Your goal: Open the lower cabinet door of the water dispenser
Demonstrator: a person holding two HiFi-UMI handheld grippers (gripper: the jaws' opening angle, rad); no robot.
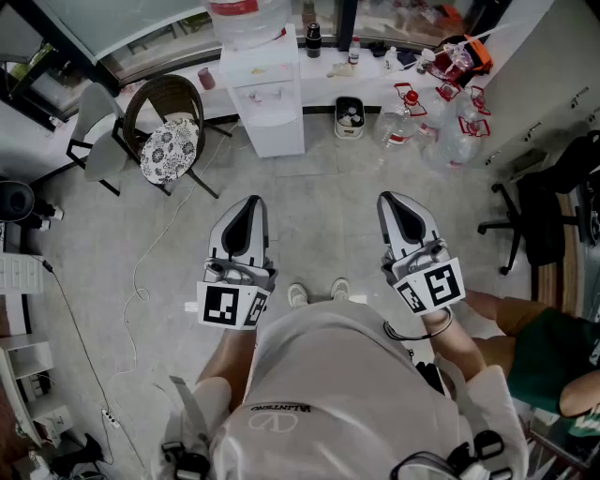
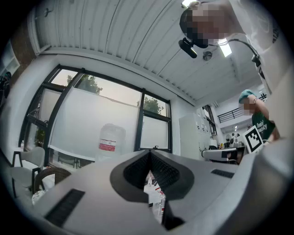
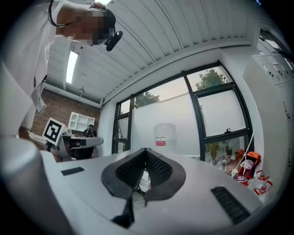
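The white water dispenser [image 1: 267,89] stands against the far wall with a big bottle [image 1: 246,17] on top. Its lower cabinet door [image 1: 278,131] looks closed. In the head view both grippers are held level at waist height, well short of the dispenser. My left gripper [image 1: 251,202] is shut with nothing in it, and so is my right gripper [image 1: 392,198]. The left gripper view shows the jaw tips meeting [image 2: 149,153] below the distant bottle [image 2: 110,142]. The right gripper view shows the same, with the tips together [image 3: 145,150] under the bottle [image 3: 164,135].
A wicker chair with a patterned cushion [image 1: 169,141] stands left of the dispenser. A small bin [image 1: 350,117] and several empty water jugs [image 1: 441,131] lie to its right. An office chair [image 1: 539,220] and a seated person [image 1: 553,356] are at the right. A cable [image 1: 150,272] runs across the floor.
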